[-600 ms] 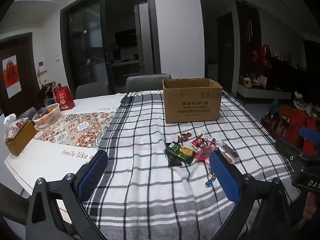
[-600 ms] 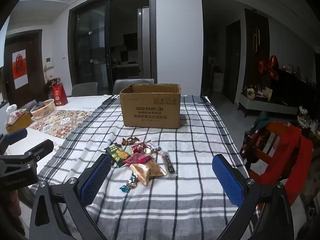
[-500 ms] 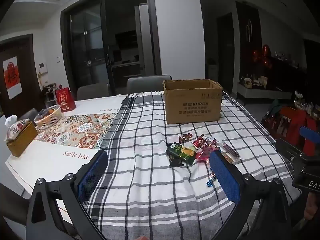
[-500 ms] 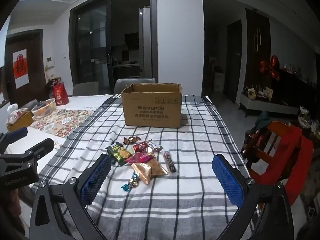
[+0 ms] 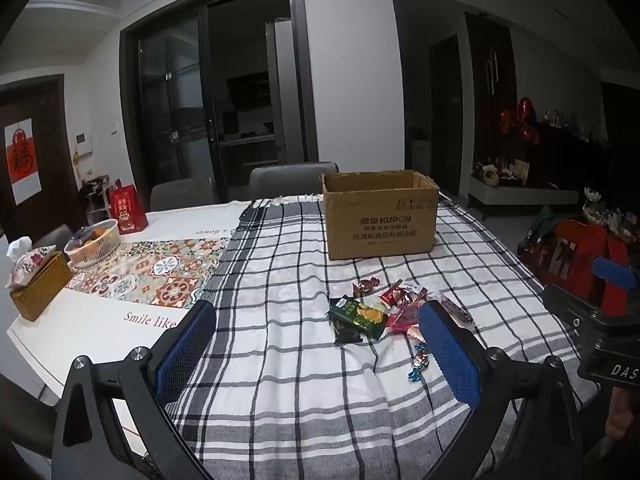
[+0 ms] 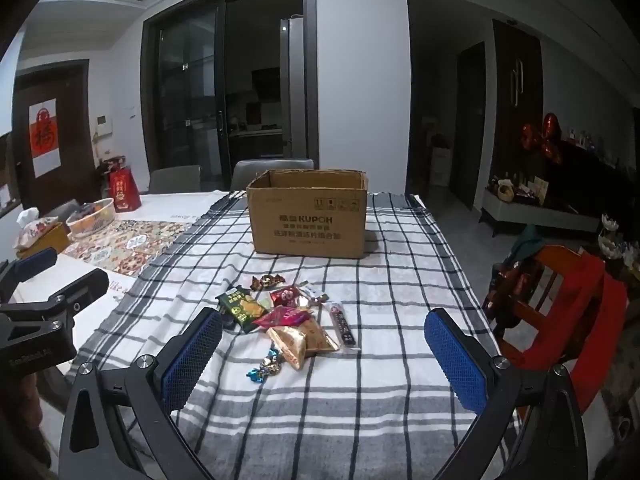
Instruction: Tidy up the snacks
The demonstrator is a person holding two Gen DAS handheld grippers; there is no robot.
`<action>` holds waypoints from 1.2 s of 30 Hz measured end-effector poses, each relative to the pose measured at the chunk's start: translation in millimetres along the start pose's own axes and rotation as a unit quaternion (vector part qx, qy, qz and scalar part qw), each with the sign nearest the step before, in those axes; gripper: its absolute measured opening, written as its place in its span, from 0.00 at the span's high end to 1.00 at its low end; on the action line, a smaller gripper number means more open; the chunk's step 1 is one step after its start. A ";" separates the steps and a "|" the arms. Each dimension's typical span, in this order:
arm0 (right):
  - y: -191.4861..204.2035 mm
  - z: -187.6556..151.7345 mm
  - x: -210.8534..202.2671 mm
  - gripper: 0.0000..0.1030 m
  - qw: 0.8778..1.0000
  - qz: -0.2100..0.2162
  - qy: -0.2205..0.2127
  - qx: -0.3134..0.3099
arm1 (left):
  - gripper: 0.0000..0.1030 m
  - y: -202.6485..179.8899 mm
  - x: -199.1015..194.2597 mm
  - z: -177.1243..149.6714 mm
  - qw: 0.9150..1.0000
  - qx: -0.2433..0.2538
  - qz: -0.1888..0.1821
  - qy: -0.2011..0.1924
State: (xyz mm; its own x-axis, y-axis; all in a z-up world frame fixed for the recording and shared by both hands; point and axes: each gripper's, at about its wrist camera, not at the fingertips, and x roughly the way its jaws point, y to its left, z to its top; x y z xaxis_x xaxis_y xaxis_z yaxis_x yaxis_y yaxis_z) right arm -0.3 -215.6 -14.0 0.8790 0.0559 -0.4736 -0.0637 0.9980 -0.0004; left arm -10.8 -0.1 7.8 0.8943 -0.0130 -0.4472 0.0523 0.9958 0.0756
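Note:
A pile of wrapped snacks (image 6: 288, 320) lies on the checked cloth in the middle of the table; it also shows in the left wrist view (image 5: 384, 316). It includes a green packet (image 6: 242, 308), a gold packet (image 6: 302, 342) and small foil candies (image 6: 264, 366). An open cardboard box (image 6: 308, 220) stands behind the pile, also seen in the left wrist view (image 5: 380, 216). My left gripper (image 5: 318, 356) is open and empty, above the cloth left of the pile. My right gripper (image 6: 324, 358) is open and empty, just in front of the pile.
A tissue box (image 5: 34, 280), a white basket (image 5: 94, 238) and a red gift bag (image 5: 128, 208) stand on the table's left part. Grey chairs (image 5: 292, 180) are at the far side. A wooden chair with red cloth (image 6: 560, 300) stands at the right.
Both grippers have tilted or moved slightly, so the snacks and box sit a little lower in view. Both stay open and empty.

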 end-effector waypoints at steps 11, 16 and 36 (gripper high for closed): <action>-0.7 2.0 -0.7 0.01 1.000 0.002 0.001 0.003 | 0.00 -0.8 0.1 1.5 1.000 0.001 -0.001 -0.003; -1.1 2.2 -0.9 0.01 1.000 0.002 0.001 0.003 | 0.00 -2.3 0.2 2.2 1.000 0.001 -0.003 -0.002; -2.2 1.5 -1.3 0.01 1.000 0.003 0.001 0.005 | 0.00 -2.4 0.6 2.1 1.000 0.001 -0.004 -0.002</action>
State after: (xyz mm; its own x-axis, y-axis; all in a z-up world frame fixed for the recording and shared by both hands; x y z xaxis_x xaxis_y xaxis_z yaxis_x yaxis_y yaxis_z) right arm -0.6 -217.8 -12.0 0.8776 0.0612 -0.4755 -0.0636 0.9979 0.0110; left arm -9.4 -2.6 9.3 0.8957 -0.0213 -0.4441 0.0607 0.9954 0.0747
